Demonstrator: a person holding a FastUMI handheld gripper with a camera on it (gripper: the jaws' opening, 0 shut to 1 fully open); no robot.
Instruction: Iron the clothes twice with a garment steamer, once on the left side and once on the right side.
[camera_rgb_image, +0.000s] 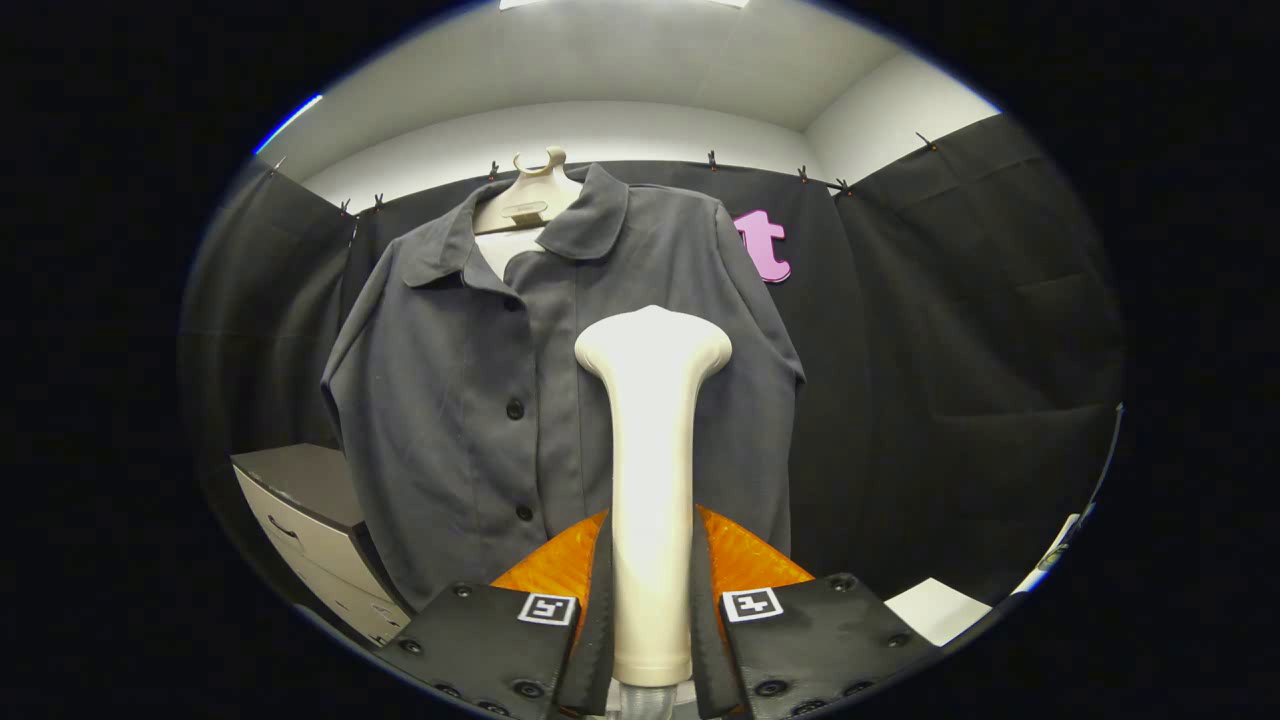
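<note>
One cream garment steamer (652, 480) is held upright between the two fingers of the tool (652, 610). Both fingers are pressed against its handle, so the tool is closed tight on it. The wide head of the steamer is seen in front of a grey shirt (480, 400), near the row of dark buttons. The shirt is hung on a pale hanger (527, 190) against the black cloth wall. A white drawer cabinet (310, 530) is seen low down beside the shirt's sleeve.
</note>
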